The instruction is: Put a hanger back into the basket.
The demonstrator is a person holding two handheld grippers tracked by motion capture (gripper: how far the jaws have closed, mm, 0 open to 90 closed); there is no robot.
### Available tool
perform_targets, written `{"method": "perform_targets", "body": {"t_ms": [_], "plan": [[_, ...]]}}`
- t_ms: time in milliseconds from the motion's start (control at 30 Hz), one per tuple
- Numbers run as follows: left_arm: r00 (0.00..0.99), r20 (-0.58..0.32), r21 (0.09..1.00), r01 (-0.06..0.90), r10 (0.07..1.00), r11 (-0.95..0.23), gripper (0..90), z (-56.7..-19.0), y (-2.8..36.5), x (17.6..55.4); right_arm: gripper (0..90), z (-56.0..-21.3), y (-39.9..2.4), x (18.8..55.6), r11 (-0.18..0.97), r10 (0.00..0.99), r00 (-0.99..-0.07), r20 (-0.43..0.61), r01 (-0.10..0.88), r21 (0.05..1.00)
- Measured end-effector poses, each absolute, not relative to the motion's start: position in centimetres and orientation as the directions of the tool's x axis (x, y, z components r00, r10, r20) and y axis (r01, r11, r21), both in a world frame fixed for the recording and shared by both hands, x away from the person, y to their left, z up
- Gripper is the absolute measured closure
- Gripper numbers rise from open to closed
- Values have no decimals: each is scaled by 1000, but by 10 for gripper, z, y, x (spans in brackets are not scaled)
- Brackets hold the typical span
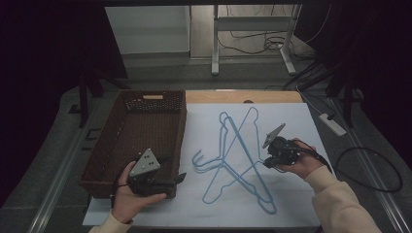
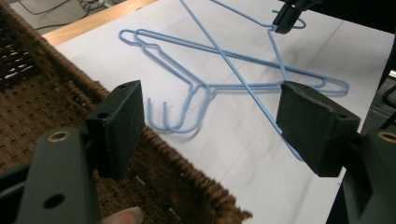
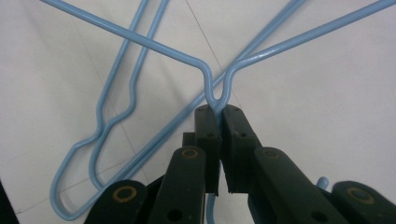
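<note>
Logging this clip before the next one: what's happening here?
A person holds tongs in each hand over a white sheet where blue wire hangers lie crossed. The right tongs are shut on the neck of one hanger. The left tongs are open, above the near rim of a brown wicker basket.

A lab-like recording space: dark curtains (image 1: 43,73), loose floor cables (image 1: 262,41), a power strip (image 1: 332,124) and a metal stand (image 1: 252,29) behind the table (image 1: 243,97)
</note>
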State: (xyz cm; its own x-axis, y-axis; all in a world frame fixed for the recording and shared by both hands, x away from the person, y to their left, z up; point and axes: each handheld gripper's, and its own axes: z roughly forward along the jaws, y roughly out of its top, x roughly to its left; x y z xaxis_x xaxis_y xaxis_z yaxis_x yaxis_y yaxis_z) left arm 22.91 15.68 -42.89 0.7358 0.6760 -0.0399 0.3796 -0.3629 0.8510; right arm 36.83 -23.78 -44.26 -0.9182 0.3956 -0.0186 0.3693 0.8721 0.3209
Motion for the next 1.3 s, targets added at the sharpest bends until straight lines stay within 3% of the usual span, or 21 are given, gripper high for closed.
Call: {"method": "perform_targets", "body": {"t_ms": [733,1300], "plan": [[792,-50,830,372,609,-416,254,-431,102,249,862,-438,-234,369,873,392,-920,-19,365,324],[844,18,742,348,536,-573,261,-445,21,272,862,-436,-231,368,869,405,-914,-14,380,318]]}}
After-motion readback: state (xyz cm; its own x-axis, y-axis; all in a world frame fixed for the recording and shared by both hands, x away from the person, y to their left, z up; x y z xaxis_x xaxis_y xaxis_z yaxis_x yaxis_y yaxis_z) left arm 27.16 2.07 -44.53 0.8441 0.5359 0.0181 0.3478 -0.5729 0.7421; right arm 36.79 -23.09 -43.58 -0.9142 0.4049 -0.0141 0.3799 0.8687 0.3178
